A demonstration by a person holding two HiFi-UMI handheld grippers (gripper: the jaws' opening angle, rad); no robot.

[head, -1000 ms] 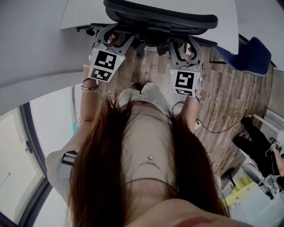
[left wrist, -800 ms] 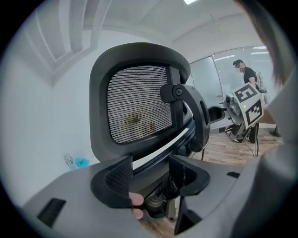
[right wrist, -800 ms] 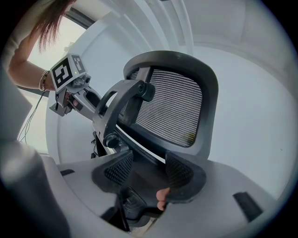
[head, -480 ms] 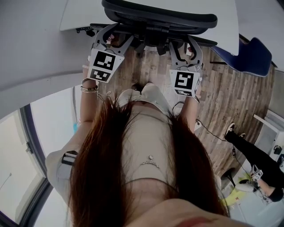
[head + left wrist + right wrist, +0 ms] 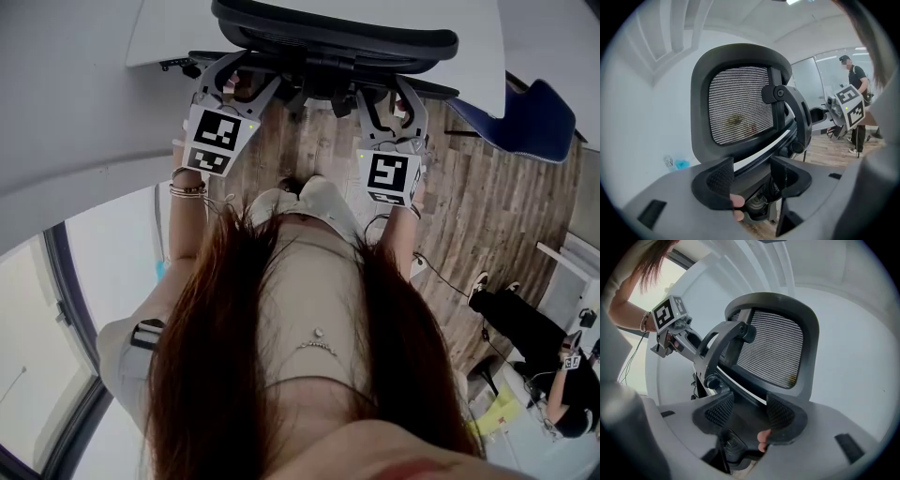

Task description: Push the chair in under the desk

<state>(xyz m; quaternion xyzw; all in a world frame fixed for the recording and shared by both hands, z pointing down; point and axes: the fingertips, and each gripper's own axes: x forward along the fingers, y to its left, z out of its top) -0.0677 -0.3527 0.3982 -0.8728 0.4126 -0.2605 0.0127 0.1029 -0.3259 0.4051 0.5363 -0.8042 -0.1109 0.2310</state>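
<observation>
1. Nearest to the head camera is the person's long hair [image 5: 281, 356]. Below it both arms reach forward and down, I think so that the weight of the body can go into the push.
2. The left gripper [image 5: 232, 77] is set at the left side of the chair's back. Its jaws stand apart, and the lower frame of the back lies between them. I cannot see that they squeeze it, so I judge the gripper works as a pusher and not as a clamp.
3. The right gripper [image 5: 389, 94] is placed the same way at the right side, jaws apart around the lower frame. One gripper on each side should keep the chair from turning on its wheels.
4. The chair [image 5: 337, 33] stands directly in front of the person, its mesh back facing them. The top edge of the back lies just at the desk, and the seat is hidden below it. The chair seems already mostly in.
5. The desk [image 5: 173, 28] is the white top beyond the chair.
6. Farther right, on the wooden floor [image 5: 497, 206], a blue chair [image 5: 530, 117] stands apart from the pushing path.
</observation>
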